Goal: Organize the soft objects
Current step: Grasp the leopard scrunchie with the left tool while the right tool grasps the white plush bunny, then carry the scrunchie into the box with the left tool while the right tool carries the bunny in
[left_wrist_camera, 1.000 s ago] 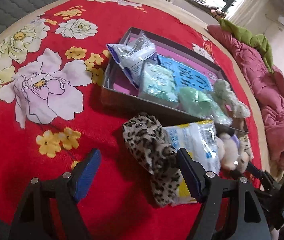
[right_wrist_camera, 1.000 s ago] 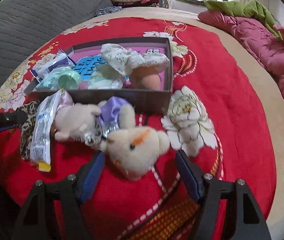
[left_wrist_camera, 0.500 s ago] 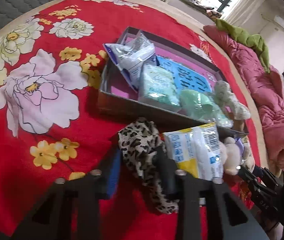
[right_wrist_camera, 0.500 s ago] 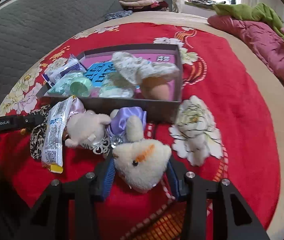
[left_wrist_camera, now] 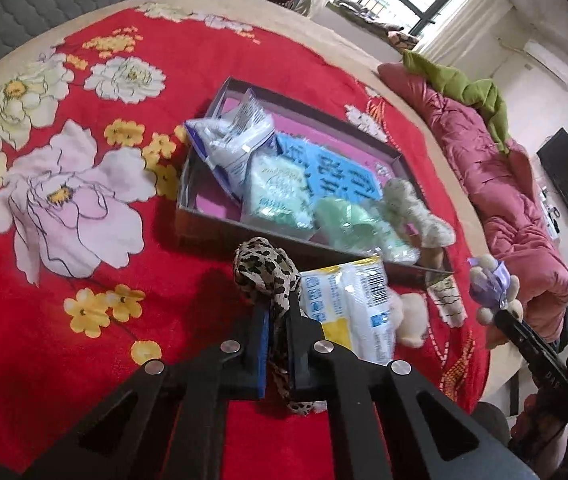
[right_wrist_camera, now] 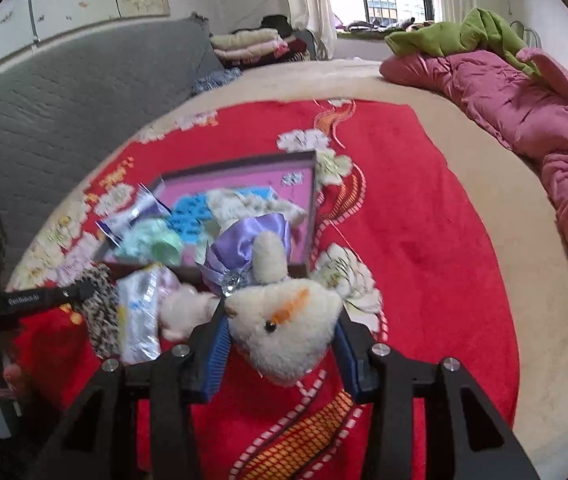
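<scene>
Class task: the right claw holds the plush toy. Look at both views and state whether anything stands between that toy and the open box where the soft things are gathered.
Nothing visible blocks it. The right claw grips the plush toy above the red blanket; only the box near wall lies ahead. Its nearest corner already holds a floral plush.

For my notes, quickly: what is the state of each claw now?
Left claw: closed on the leopard-print cloth.
Right claw: closed on the plush toy.

red floral blanket point(left_wrist_camera: 84, 320), shallow box point(left_wrist_camera: 204, 224), wipes packet point(left_wrist_camera: 348, 304)
</scene>
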### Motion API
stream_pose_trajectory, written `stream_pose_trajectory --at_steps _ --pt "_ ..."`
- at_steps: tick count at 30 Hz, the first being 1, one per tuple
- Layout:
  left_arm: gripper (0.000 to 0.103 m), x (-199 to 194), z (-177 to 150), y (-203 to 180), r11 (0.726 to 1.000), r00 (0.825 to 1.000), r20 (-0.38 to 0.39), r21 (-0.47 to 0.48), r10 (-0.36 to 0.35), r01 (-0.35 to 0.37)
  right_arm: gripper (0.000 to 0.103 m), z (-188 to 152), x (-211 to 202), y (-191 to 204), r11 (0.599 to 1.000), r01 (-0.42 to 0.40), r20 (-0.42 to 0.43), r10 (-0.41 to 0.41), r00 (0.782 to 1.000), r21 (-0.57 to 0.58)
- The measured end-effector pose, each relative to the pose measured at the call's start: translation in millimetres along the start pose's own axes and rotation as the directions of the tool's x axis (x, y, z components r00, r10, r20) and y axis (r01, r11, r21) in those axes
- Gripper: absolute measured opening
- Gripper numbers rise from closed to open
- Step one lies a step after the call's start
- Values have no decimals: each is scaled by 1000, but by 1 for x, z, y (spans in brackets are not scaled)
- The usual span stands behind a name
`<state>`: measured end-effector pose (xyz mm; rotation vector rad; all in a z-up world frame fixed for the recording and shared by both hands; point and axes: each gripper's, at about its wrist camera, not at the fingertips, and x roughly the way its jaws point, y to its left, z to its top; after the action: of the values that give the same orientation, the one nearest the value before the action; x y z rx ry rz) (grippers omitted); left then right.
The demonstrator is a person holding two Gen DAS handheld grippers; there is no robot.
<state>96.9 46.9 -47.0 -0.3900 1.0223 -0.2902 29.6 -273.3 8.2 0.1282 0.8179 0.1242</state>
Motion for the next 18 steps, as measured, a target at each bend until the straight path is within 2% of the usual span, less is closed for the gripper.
stream_pose_trajectory --at_steps 7,18 --pt "6 -33 11 -21 998 998 66 53 -19 16 46 20 -7 21 999 -48 50 48 998 -10" --pt "6 -77 54 -48 994 980 192 110 -45 24 46 59 -5 57 993 -112 117 115 986 -28"
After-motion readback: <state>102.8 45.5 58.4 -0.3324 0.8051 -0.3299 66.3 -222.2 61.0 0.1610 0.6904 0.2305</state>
